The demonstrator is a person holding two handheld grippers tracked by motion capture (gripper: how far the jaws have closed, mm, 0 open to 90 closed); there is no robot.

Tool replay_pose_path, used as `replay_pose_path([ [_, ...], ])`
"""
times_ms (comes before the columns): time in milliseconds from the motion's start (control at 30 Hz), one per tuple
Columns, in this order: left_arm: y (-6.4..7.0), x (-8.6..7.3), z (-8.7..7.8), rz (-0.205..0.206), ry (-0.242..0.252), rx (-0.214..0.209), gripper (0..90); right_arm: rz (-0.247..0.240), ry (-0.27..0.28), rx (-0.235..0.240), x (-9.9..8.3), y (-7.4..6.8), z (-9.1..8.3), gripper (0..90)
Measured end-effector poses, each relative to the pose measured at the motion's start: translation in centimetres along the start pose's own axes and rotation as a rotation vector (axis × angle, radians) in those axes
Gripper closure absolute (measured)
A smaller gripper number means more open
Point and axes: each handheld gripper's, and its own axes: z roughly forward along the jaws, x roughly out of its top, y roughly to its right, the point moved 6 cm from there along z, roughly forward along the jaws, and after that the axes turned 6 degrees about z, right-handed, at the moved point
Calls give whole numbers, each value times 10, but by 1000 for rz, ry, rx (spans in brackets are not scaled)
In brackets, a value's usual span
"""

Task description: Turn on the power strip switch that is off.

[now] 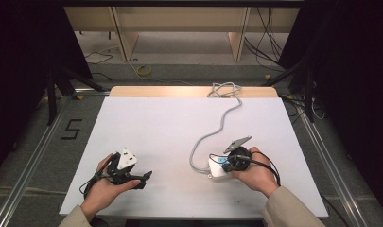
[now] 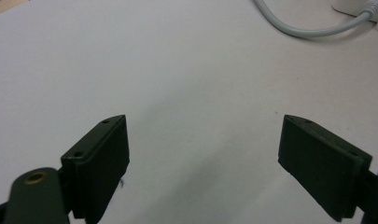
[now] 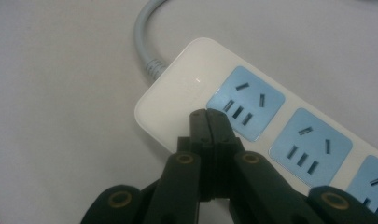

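Overhead, the white table (image 1: 179,137) carries a power strip (image 1: 218,169) at the near right, its grey cord (image 1: 213,132) curling away to the far edge. The right tongs (image 1: 226,163) sit over the strip in the right hand (image 1: 257,172); the left tongs (image 1: 144,178), in the left hand (image 1: 101,189), rest near left. Along the left tongs (image 2: 203,154), the jaws stand spread wide, released over bare table, the cord (image 2: 308,28) far off. Along the right tongs (image 3: 208,122), the jaws are clenched together, empty, tips over the strip's (image 3: 177,100) cord end, beside a blue socket (image 3: 245,102).
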Motion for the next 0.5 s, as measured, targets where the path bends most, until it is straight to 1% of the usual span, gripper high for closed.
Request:
replay_pose_path([
  [33, 0, 0, 0, 0, 0, 0, 159, 5, -1, 0, 0, -1, 0, 900],
  [167, 0, 0, 0, -1, 1, -1, 160, -5, 2, 4, -1, 0, -1, 900],
  [233, 0, 0, 0, -1, 0, -1, 160, 0, 6, 2, -1, 0, -1, 900],
  [267, 0, 0, 0, -1, 0, -2, 159, 0, 14, 0, -1, 1, -1, 900],
  [367, 0, 0, 0, -1, 0, -1, 160, 21, 41, 2, 0, 3, -5, 900],
  [433, 0, 0, 0, -1, 0, -1, 160, 29, 48, -2, 0, 4, -7, 888],
  [500, 0, 0, 0, -1, 0, -1, 160, 27, 59, -1, 0, 4, -7, 886],
])
